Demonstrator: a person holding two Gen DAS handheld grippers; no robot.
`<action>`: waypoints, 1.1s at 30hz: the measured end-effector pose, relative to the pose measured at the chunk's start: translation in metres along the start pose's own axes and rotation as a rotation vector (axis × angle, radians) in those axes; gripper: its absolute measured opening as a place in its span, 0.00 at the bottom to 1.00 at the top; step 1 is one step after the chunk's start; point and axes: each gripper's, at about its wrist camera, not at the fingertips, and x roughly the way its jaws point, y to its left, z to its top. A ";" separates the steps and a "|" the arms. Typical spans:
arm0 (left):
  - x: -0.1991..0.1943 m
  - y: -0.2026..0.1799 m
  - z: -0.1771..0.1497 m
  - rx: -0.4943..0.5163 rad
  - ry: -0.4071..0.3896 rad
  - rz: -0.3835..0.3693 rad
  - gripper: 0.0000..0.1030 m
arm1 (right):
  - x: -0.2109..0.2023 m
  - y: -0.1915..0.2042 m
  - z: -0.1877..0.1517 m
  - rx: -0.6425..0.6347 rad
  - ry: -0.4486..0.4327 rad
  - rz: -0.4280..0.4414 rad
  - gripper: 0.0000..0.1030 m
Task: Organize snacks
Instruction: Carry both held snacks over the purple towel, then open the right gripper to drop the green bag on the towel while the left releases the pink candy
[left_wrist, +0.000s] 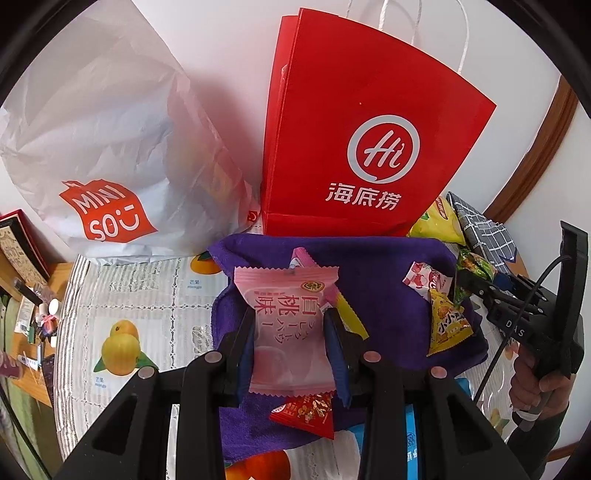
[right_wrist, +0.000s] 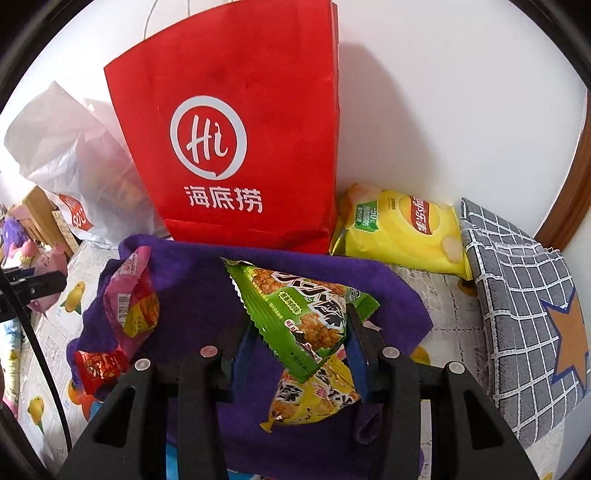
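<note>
My left jaws hold the pink snack pack (left_wrist: 286, 325) by its soft sides, my right jaws hold the green pack (right_wrist: 299, 317); both look light and crinkly, maybe slippery.

The right gripper (right_wrist: 295, 332) holds a green snack pack (right_wrist: 295, 314) over a purple towel (right_wrist: 192, 280). A yellow snack pack (right_wrist: 314, 398) lies under it. A big red bag (right_wrist: 236, 122) stands behind, with yellow chips (right_wrist: 402, 229) beside it.
</note>
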 end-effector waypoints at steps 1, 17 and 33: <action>0.000 0.000 0.000 0.000 0.001 0.000 0.32 | 0.001 0.001 0.000 -0.005 0.004 0.000 0.43; 0.001 0.000 -0.004 0.004 0.008 0.007 0.32 | 0.020 0.015 -0.009 -0.065 0.078 0.005 0.44; 0.008 0.010 -0.003 -0.035 0.032 0.002 0.32 | 0.018 0.018 -0.011 -0.075 0.105 0.038 0.44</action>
